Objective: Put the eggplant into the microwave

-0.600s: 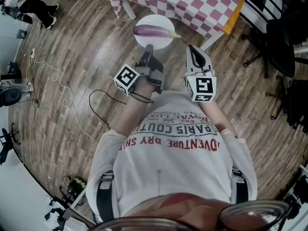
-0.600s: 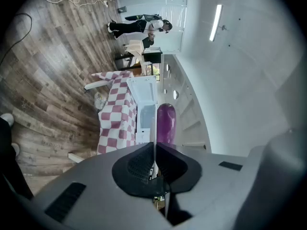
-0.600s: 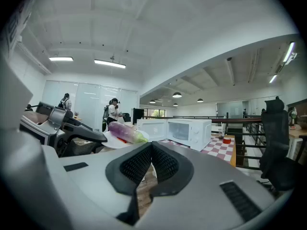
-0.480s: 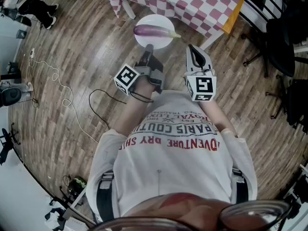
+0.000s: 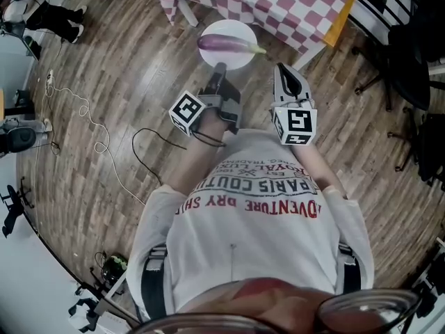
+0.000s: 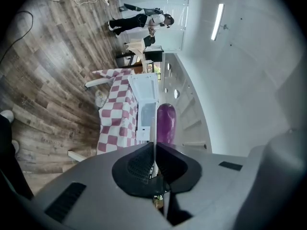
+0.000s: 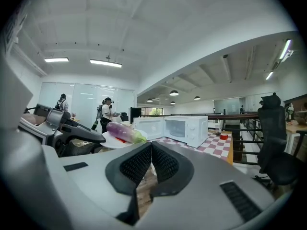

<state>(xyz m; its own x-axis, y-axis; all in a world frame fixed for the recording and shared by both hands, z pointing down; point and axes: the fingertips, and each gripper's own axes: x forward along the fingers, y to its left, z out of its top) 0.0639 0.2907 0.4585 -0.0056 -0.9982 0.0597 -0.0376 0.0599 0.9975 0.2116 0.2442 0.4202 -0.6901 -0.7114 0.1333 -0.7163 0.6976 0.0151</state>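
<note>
A purple eggplant [image 5: 224, 44] lies on a white plate [image 5: 240, 60] that hangs in the air in front of me. My left gripper [image 5: 220, 68] is shut on the plate's near rim. In the left gripper view the plate's edge [image 6: 153, 128] runs as a thin line between the closed jaws, with the eggplant [image 6: 166, 122] beyond. My right gripper [image 5: 281, 72] is just right of the plate, shut and empty. The right gripper view shows the eggplant [image 7: 122, 132], the left gripper [image 7: 72, 131] and a white microwave [image 7: 180, 128], its door closed, on the checked table.
A table with a red-and-white checked cloth [image 5: 278, 5] stands ahead, its legs on the wooden floor. Black office chairs [image 5: 410, 61] are at the right. A white cable [image 5: 90, 127] snakes over the floor at the left. People stand far back [image 7: 106, 111].
The plate with the eggplant and both grippers sit slightly further right in the head view. The left gripper's hold on the plate is the same.
</note>
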